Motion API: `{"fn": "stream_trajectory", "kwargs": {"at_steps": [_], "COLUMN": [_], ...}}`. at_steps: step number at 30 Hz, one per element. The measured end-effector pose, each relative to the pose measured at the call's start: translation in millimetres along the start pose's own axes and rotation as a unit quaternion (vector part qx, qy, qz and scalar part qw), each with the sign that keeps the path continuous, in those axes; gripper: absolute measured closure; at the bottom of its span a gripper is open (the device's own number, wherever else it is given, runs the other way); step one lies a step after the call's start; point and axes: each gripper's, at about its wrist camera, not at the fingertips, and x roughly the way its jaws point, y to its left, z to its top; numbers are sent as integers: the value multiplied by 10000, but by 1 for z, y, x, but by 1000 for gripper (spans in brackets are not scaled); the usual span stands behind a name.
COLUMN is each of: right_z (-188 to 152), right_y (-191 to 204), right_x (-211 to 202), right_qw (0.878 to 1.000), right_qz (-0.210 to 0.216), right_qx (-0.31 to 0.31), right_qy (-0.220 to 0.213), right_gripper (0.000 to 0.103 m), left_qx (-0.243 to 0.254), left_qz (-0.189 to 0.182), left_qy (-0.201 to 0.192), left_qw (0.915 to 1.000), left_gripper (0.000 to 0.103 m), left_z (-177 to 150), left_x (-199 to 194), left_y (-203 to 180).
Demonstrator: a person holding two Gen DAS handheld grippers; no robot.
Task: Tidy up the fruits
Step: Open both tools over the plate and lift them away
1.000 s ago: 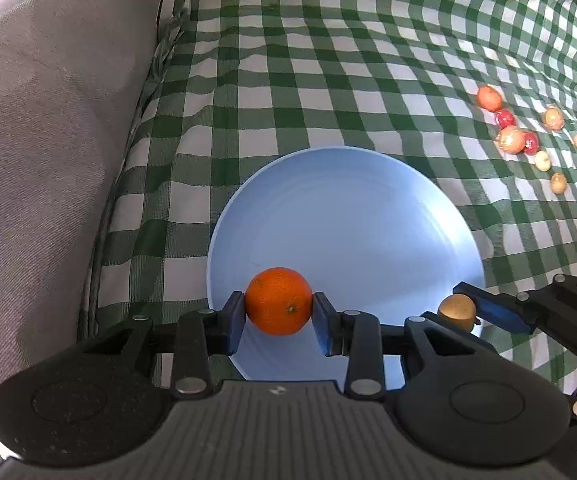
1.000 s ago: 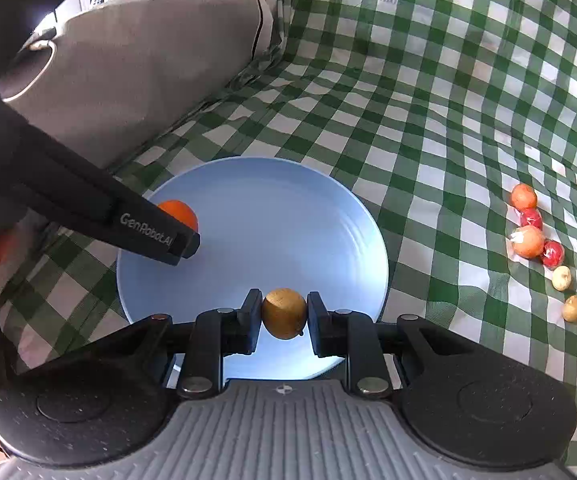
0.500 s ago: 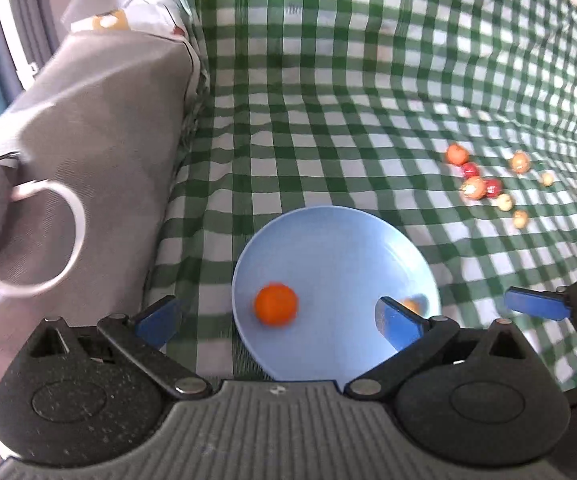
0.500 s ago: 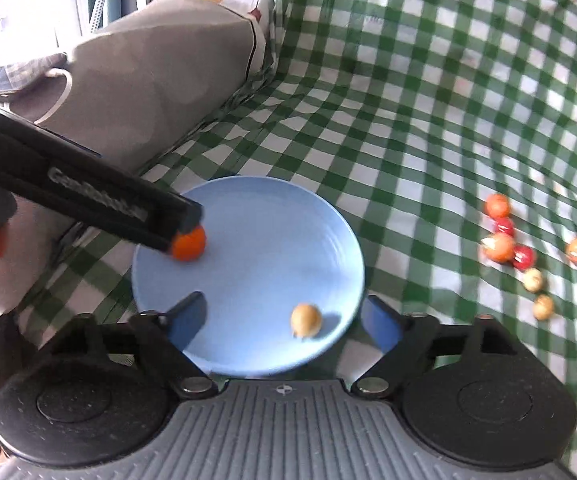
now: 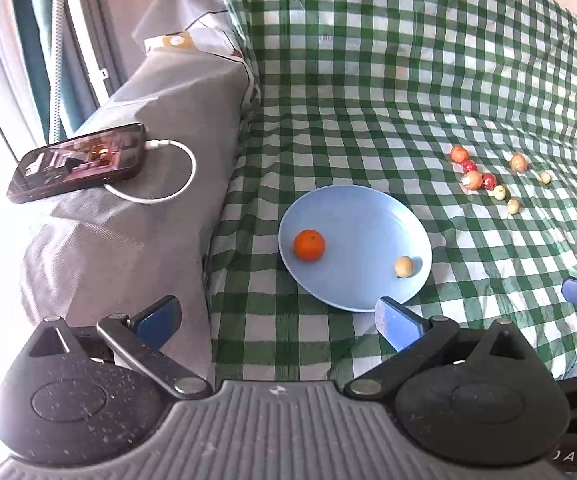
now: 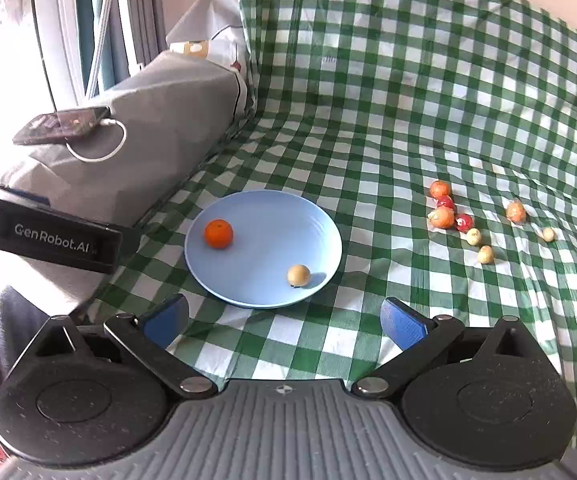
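- Hovering over the blue plate (image 6: 320,220), the left gripper (image 5: 276,318) gapes wide and empty; the right gripper (image 6: 284,318) is opening, empty too.
- Orange (image 6: 218,233) at nine o'clock, tan fruit (image 6: 298,275) at five.
- Judged next: fetch the loose fruits (image 6: 484,254) at two o'clock.

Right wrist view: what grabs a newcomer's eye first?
The blue plate at centre on the green checked cloth, holding an orange at its left and a small tan fruit near its front edge. To the right, a loose cluster of small fruits lies on the cloth. A phone on its white cable rests on the grey cushion, left.
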Motion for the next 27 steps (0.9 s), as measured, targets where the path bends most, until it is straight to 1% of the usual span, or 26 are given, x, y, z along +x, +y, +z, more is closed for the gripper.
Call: {"fn": "stream_trajectory", "kwargs": {"at_steps": [5,10,12,13,16,20,27], "right_z": [0,1,0,-1,-4,-10,-13], "right_y": [6,7,9,10,14,17,15], "right_x": [-21,-39,-42,-44,-52,-57,-59], "right_qw": [9998,9992,9994,9994,9988,9989,9988], "right_qz": [-90,-69,-113,-96,-65,-8,32], "right_qx": [9,-23,-53,-72,-40,-34,75], "right_qy": [-170,-383,-336,-326,-488,-460,-484], "right_gripper": [1,1,1,1,1,1,1], "left_qx": [42,82,66,67,60,46,-41], "left_qz": [11,77,117,110,160,212,172], "left_qy": [-161,-328,-440,-436,-341,-237,-190], "left_qw": [9999,9994,9989,9990,9993,9995,9997], "left_gripper": [0,0,0,0,0,0,0], "left_z": [-1,4,1,0,-3,-8,-8], "left_x": [-20,-37,-44,-46,-48,-48,-47], "left_y": [-4,-9,-9,-9,-9,-8,-7]}}
